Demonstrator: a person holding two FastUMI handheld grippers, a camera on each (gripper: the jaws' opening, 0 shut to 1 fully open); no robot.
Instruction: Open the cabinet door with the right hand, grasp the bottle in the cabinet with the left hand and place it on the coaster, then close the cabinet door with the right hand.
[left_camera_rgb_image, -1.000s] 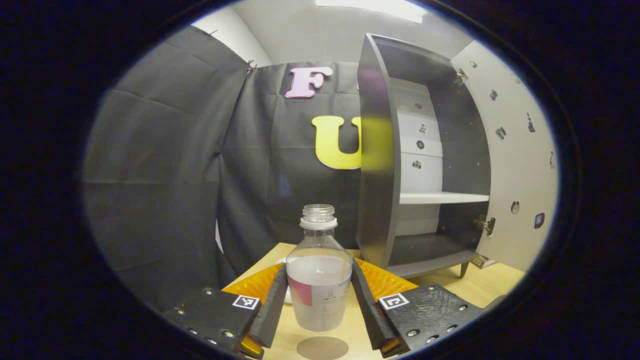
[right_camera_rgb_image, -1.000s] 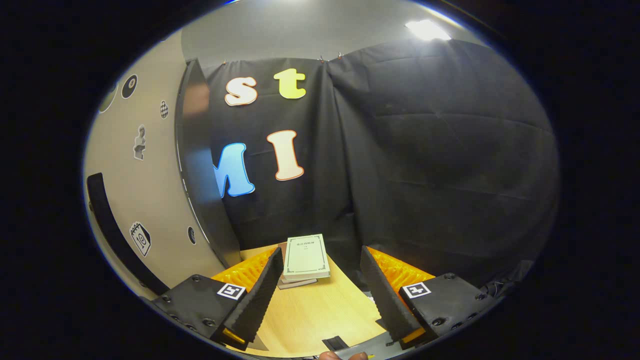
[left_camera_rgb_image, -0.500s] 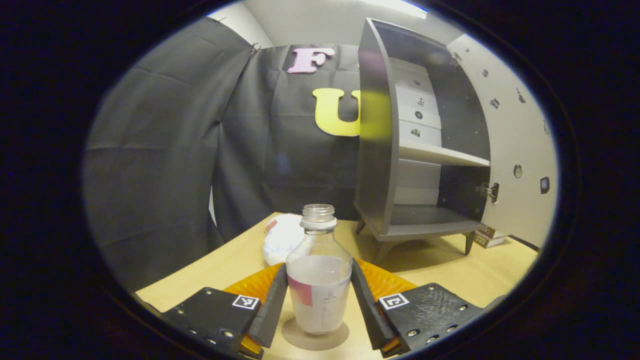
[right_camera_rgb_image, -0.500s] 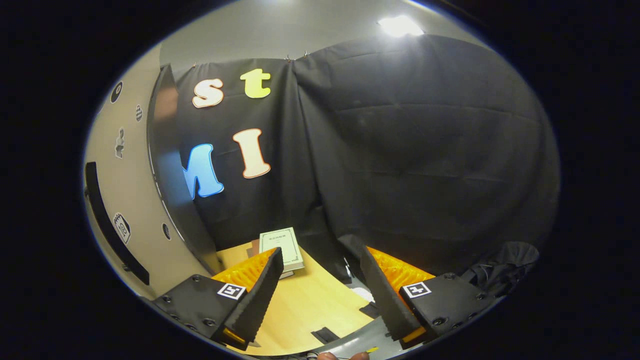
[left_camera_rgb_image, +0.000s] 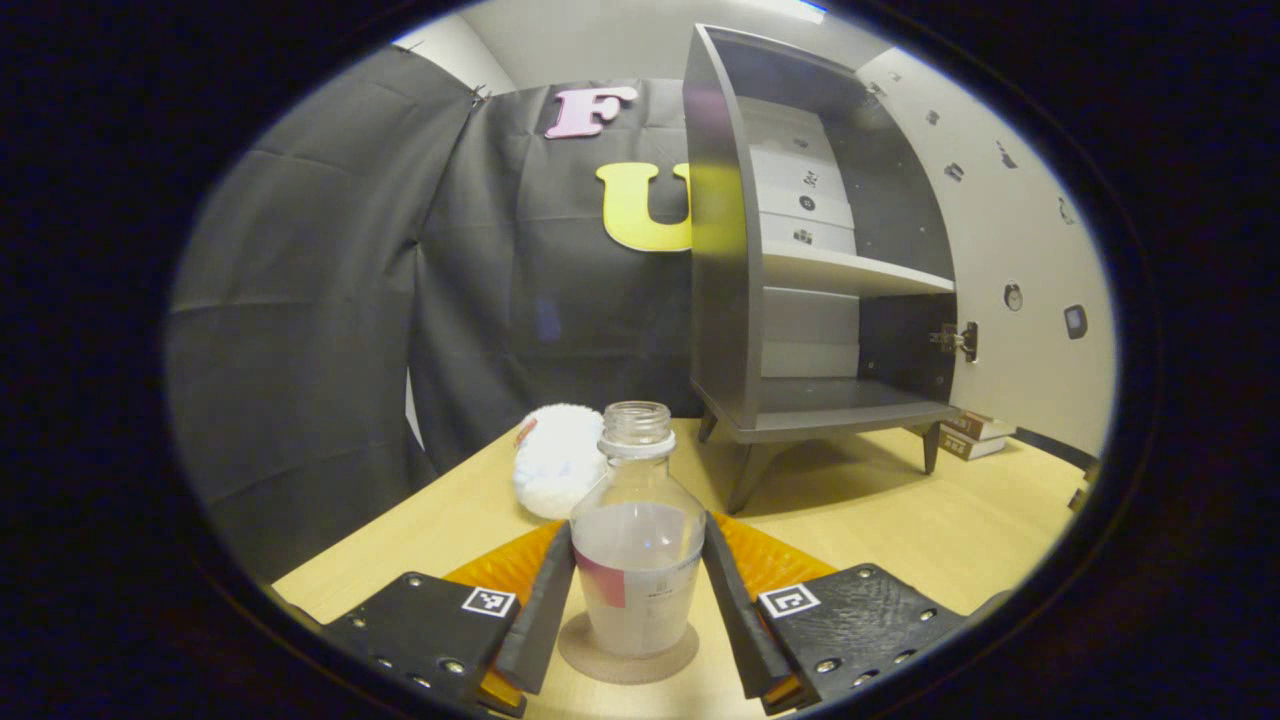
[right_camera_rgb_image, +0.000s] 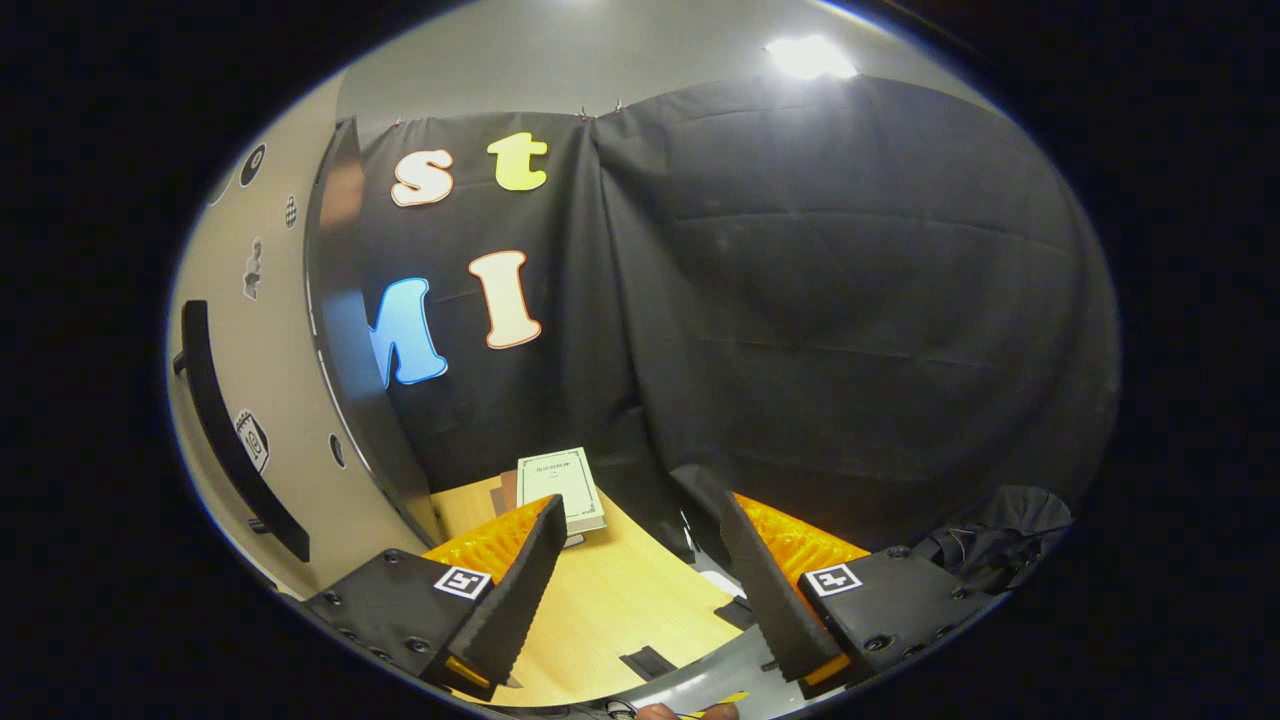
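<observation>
Bottle: uncapped clear glass bottle (left_camera_rgb_image: 637, 560), part-filled with pale liquid, stands upright on the round cork coaster (left_camera_rgb_image: 627, 655) near the front of the bench (left_camera_rgb_image: 900, 530).
Left gripper: left gripper (left_camera_rgb_image: 637, 600) has its fingers (left_camera_rgb_image: 548, 600) pressed against both sides of the bottle's body, keeping it steady as the base settles on the coaster; release looks like the step in hand.
Right gripper: right gripper (right_camera_rgb_image: 640, 590) hangs with fingers spread wide on nothing, just beside the open cabinet door (right_camera_rgb_image: 290, 400) and its dark bar handle (right_camera_rgb_image: 235, 440), seemingly waiting to swing it shut.
Cabinet: grey cabinet (left_camera_rgb_image: 810, 290) stands open, both shelves bare, well apart from the bottle.
Nearby: white fluffy pad (left_camera_rgb_image: 555, 472) behind the bottle; books (right_camera_rgb_image: 558, 485) by the door's edge.
Change: a second ago the bottle hung above the coaster; now its base sits on it, grip unchanged, and the right gripper has turned slightly.
</observation>
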